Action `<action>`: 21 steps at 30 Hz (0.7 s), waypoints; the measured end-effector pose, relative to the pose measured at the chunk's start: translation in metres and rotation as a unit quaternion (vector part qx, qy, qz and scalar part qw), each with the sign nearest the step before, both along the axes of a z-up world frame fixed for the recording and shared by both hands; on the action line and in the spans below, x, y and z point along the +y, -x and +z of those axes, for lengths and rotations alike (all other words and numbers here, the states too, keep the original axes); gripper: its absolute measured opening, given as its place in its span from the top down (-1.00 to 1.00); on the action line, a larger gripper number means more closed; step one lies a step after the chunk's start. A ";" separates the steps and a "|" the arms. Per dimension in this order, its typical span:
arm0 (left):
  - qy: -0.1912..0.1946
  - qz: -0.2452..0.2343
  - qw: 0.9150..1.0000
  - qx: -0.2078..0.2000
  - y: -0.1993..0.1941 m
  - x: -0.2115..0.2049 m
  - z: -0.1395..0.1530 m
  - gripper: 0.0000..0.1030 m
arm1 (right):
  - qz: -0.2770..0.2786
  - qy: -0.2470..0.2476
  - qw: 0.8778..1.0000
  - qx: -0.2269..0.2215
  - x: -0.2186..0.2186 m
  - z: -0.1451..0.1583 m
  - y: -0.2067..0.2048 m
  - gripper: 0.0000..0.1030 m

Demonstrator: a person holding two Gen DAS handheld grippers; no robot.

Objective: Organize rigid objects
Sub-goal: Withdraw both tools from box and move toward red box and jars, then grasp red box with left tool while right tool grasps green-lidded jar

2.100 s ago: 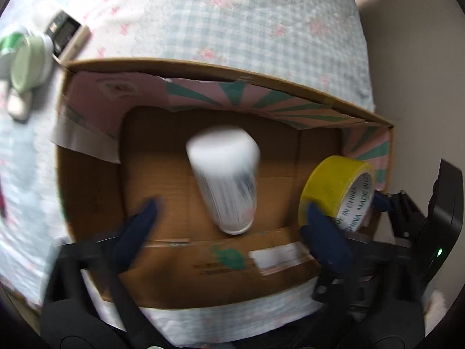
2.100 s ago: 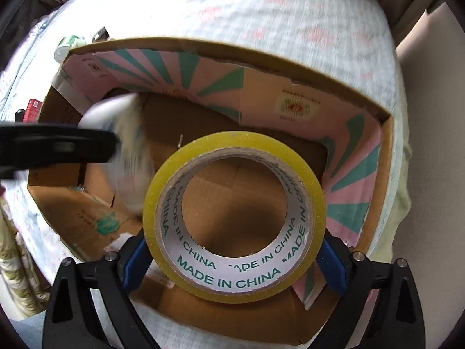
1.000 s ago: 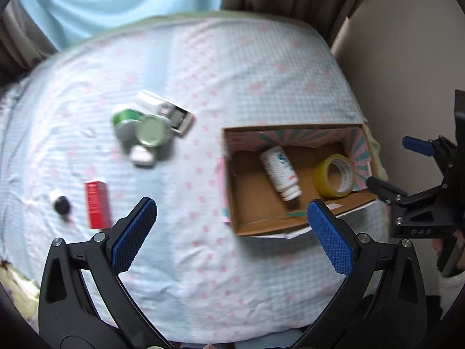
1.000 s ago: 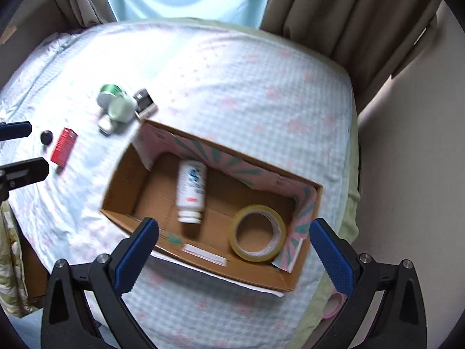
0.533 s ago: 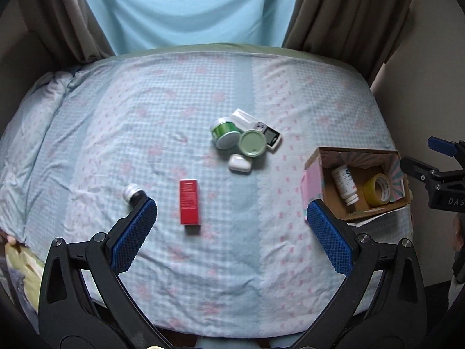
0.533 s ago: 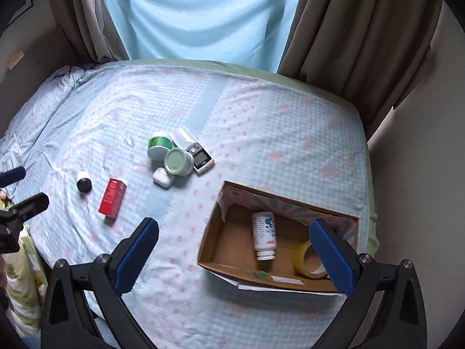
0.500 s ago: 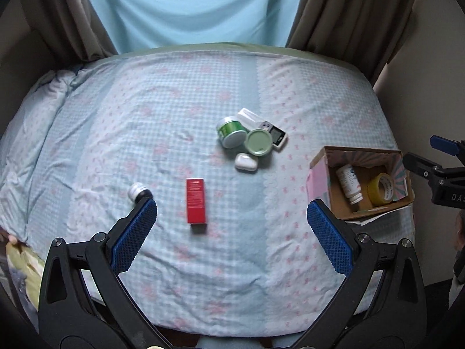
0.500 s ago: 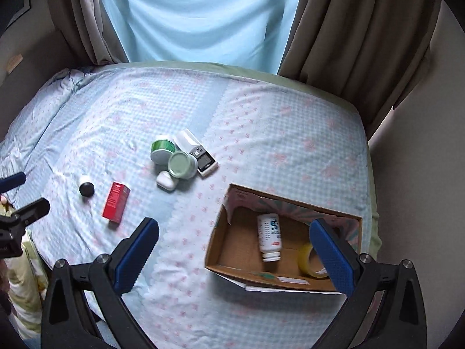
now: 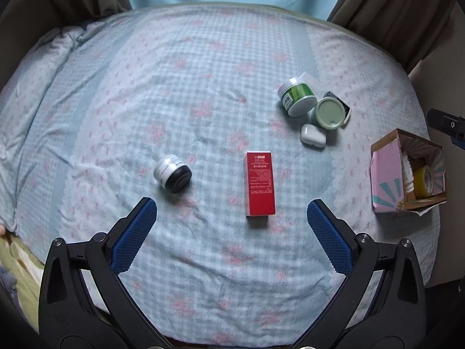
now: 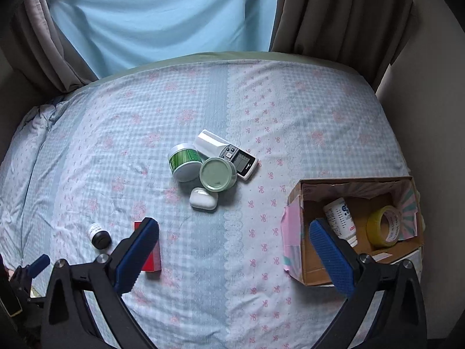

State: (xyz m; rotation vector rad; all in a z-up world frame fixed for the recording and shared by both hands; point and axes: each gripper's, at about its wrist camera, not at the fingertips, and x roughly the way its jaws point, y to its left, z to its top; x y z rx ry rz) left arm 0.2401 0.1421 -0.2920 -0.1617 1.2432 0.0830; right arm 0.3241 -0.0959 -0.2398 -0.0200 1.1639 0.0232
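A cardboard box (image 10: 293, 203) sits at the bed's right edge, holding a white bottle (image 10: 338, 216) and a yellow tape roll (image 10: 383, 229); the box also shows in the left wrist view (image 9: 383, 174). A red carton (image 9: 259, 183) and a small black-capped jar (image 9: 173, 173) lie on the bedspread. Further off lie a green-labelled jar (image 9: 296, 100), a pale green lid jar (image 9: 330, 113), a white earbud case (image 9: 313, 136) and a white remote (image 10: 229, 152). My left gripper (image 9: 232, 229) is open and empty, above the red carton. My right gripper (image 10: 234, 250) is open and empty, high over the bed.
The bed has a light blue checked spread with pink prints (image 9: 145, 87). Brown curtains (image 10: 334, 14) and a blue curtain (image 10: 162, 14) hang behind it. A beige wall (image 10: 430, 87) runs along the right side, close to the box.
Both grippers released the bottle and tape in the box, then rose and pulled back. The left gripper has since moved left, nearer the red carton and small jar.
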 end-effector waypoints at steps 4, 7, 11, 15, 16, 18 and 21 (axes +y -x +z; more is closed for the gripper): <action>0.011 0.007 0.999 0.033 -0.014 -0.004 -0.049 -0.99 | 0.001 0.018 1.000 0.017 0.014 -0.031 -0.019 -1.00; 0.028 0.016 0.998 0.052 -0.024 -0.010 -0.081 -0.99 | 0.010 0.029 0.999 0.021 0.020 -0.051 -0.035 -1.00; 0.037 0.022 0.997 0.064 -0.040 -0.021 -0.115 -0.98 | 0.022 0.051 0.998 0.028 0.032 -0.083 -0.055 -1.00; 0.040 0.041 0.996 0.066 -0.052 -0.025 -0.142 -0.91 | 0.031 0.063 0.997 0.032 0.042 -0.117 -0.067 -1.00; 0.037 0.046 0.996 0.068 -0.055 -0.027 -0.150 -0.90 | 0.030 0.066 0.997 0.035 0.044 -0.126 -0.070 -1.00; 0.035 0.056 0.995 0.075 -0.059 -0.029 -0.164 -0.77 | 0.026 0.069 0.996 0.041 0.045 -0.145 -0.078 -1.00; 0.036 0.064 0.994 0.082 -0.062 -0.034 -0.181 -0.72 | 0.018 0.076 0.996 0.052 0.046 -0.172 -0.091 -1.00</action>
